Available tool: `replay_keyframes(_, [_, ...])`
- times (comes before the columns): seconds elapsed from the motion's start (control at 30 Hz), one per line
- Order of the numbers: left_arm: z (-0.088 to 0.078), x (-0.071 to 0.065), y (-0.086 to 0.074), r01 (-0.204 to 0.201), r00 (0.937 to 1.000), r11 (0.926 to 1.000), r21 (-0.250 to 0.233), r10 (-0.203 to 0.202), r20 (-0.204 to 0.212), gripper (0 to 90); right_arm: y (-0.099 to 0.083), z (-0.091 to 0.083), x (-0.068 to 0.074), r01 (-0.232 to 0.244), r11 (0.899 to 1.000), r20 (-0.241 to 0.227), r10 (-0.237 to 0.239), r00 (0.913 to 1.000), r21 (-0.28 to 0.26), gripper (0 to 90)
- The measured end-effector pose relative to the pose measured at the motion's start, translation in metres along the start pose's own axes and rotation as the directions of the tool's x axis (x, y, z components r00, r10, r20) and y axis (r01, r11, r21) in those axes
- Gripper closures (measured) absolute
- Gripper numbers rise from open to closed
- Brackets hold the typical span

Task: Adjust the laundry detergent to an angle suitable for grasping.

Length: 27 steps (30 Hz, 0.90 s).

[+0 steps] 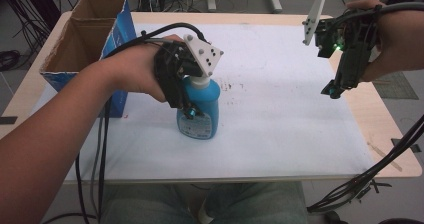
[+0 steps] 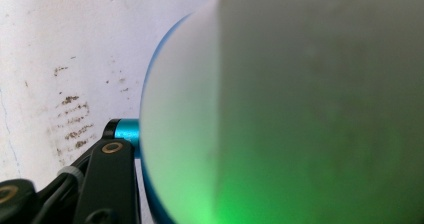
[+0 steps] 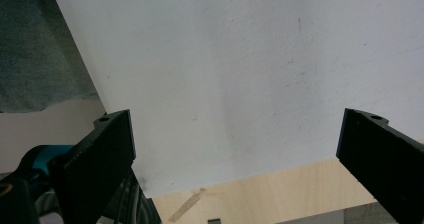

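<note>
Blue spray bottle is seen standing upright near the middle of the white mat, long axis vertical, clamped at its neck by the left gripper. Close behind on the left, an open cardboard box is noted. Right gripper is held aloft, well apart, jaws spread, over open mat.
</note>
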<state>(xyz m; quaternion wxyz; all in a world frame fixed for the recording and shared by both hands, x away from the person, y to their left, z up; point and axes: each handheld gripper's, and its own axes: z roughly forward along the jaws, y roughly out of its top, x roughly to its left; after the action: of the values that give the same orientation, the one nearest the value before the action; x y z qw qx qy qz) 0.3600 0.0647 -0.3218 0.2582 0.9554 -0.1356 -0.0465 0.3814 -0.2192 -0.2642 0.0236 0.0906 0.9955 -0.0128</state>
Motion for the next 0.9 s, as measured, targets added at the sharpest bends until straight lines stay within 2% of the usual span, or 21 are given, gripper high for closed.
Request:
replay_keyframes(0.17, [0.000, 0.000, 0.001, 0.007, 1.0000, 0.9997, 0.023, -0.007, -0.004, 42.2, -0.002, 0.000, 0.000, -0.003, 1.000, 0.001, 0.003, 1.0000, -0.001, 1.3])
replay_keyframes(0.33, [0.000, -0.002, 0.001, 0.026, 0.9995, 0.9983, 0.053, -0.025, -0.020, 33.7, -0.002, 0.000, 0.000, -0.001, 1.000, 0.002, 0.001, 1.0000, -0.001, 1.3])
replay_keyframes(0.5, [-0.007, -0.004, 0.002, 0.030, 0.9995, 0.9976, 0.063, -0.030, -0.011, 29.8, 0.000, 0.001, 0.000, 0.004, 1.000, 0.002, -0.004, 1.0000, -0.003, 1.3])
replay_keyframes(0.73, [-0.019, -0.006, 0.002, 0.032, 0.9995, 0.9935, 0.109, -0.032, 0.001, 25.9, 0.001, 0.001, 0.000, 0.005, 1.000, 0.001, -0.005, 1.0000, -0.002, 1.3])
replay_keyframes(0.9, [-0.023, -0.006, 0.001, 0.056, 0.9983, 0.9891, 0.136, -0.057, 0.004, 22.6, 0.002, 0.001, 0.000, 0.001, 1.000, -0.004, -0.001, 1.0000, 0.003, 1.3])
